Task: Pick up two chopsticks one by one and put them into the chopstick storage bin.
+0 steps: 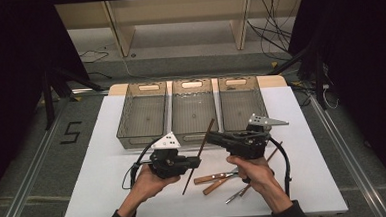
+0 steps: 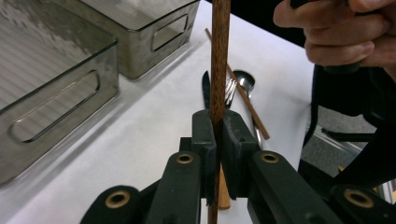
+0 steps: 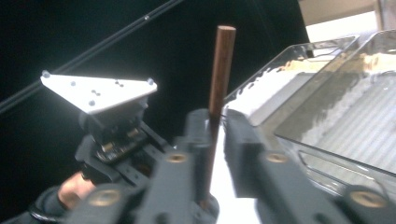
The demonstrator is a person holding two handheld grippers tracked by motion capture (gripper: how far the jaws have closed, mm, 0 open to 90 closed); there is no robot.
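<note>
A dark brown chopstick slants between both grippers above the white table. My left gripper is shut on its lower half; in the left gripper view the jaws press the chopstick from both sides. My right gripper sits around the upper part. In the right gripper view the chopstick leans on one jaw with a slim gap to the other, so my right gripper is open. The left gripper's grey plate shows behind.
Three clear bins stand in a row at the back. Under the right hand, near the front edge, lie wooden-handled cutlery and a second chopstick. That chopstick, a spoon and a fork lie beyond the left jaws.
</note>
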